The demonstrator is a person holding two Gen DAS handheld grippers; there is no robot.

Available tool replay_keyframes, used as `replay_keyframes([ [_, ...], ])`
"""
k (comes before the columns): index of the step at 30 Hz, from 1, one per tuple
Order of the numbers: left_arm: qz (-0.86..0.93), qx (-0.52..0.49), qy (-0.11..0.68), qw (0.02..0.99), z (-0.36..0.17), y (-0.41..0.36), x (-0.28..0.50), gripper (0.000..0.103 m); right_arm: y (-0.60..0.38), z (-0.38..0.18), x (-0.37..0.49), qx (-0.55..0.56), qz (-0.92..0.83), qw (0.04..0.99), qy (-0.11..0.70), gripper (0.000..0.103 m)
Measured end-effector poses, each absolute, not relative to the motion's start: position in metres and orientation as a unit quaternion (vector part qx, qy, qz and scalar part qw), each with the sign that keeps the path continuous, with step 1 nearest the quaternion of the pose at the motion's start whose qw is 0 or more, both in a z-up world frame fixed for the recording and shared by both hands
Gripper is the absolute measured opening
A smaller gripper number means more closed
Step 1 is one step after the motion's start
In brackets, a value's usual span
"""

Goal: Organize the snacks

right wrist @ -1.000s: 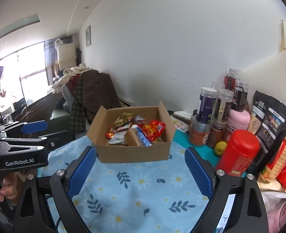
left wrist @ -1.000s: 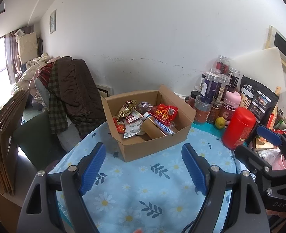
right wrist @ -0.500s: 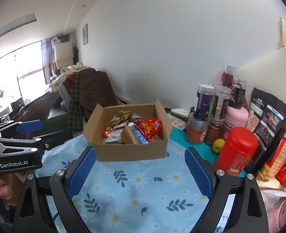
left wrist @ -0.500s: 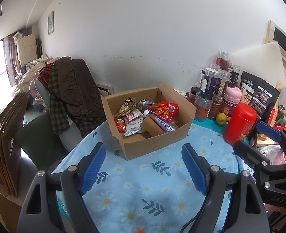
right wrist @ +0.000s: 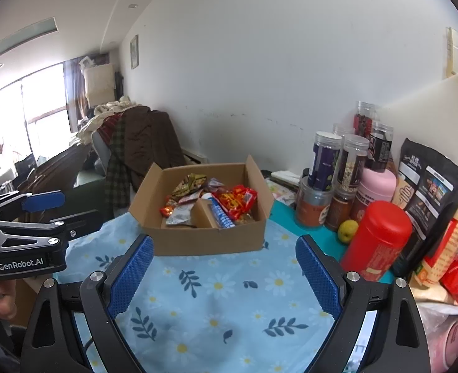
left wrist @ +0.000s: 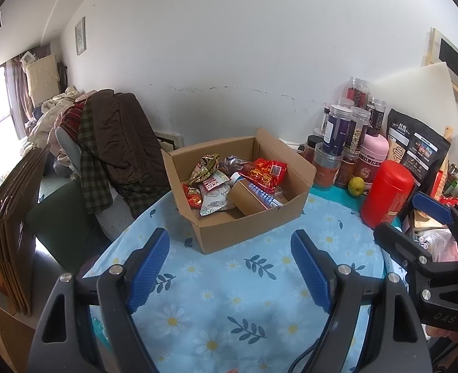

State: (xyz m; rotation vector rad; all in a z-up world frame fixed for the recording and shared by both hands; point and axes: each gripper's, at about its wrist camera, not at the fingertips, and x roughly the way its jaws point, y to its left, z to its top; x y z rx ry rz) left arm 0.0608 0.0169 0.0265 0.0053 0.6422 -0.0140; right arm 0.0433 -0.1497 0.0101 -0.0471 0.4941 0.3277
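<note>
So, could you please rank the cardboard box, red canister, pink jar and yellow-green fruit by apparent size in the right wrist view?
1. Brown cardboard box
2. Red cylindrical canister
3. Pink plastic jar, partly hidden and farther, so less sure
4. Small yellow-green fruit

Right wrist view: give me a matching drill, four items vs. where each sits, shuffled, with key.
Items:
1. red canister
2. yellow-green fruit
3. cardboard box
4. black pouch

Places:
A. on the floral cloth, centre, holding snack packets
B. far right, upright behind the red canister
C. right of the box, nearest the right gripper's right finger
D. between the red canister and the spice jars

Pairs: 1-C, 2-D, 3-A, 4-B
</note>
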Motion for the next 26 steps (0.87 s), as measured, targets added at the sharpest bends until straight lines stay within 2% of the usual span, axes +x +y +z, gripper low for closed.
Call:
replay_keyframes([
  [26, -0.006, 0.004, 0.323, 0.946, 0.0227, 0.0167, 0.0625, 0.081, -0.1493, 0.0059, 0.0463, -0.027, 0.158, 0.955, 0.251, 0.094],
])
